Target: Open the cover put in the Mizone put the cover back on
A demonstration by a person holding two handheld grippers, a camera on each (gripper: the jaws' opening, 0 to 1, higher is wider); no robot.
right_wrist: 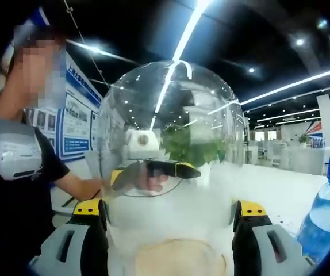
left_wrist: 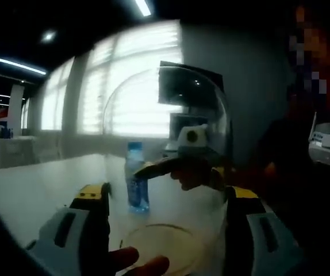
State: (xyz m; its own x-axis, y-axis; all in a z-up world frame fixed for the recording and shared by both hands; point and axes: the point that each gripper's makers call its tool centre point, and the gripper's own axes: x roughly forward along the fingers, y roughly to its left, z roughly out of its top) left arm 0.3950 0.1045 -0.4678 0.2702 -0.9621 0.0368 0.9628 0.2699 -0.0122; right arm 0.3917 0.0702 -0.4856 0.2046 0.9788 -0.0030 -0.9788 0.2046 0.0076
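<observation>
The clear dome cover (right_wrist: 171, 144) stands on the white tabletop (left_wrist: 33, 190), pinched between both spread grippers, the left gripper (left_wrist: 165, 230) and right gripper (right_wrist: 171, 236) facing each other across it. The Mizone bottle (left_wrist: 135, 178) stands upright just beside the cover.

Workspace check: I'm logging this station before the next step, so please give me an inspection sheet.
Surface: white table, mostly bare.
Job's things: clear dome cover between both grippers over a round base; blue-capped bottle upright on the table beside it.
Clutter: nothing seen.
Grippers: left gripper and right gripper both straddle the dome; contact cannot be told.
Cables: nothing seen.
Surroundings: bright windows, ceiling strip lights, a person close by.
</observation>
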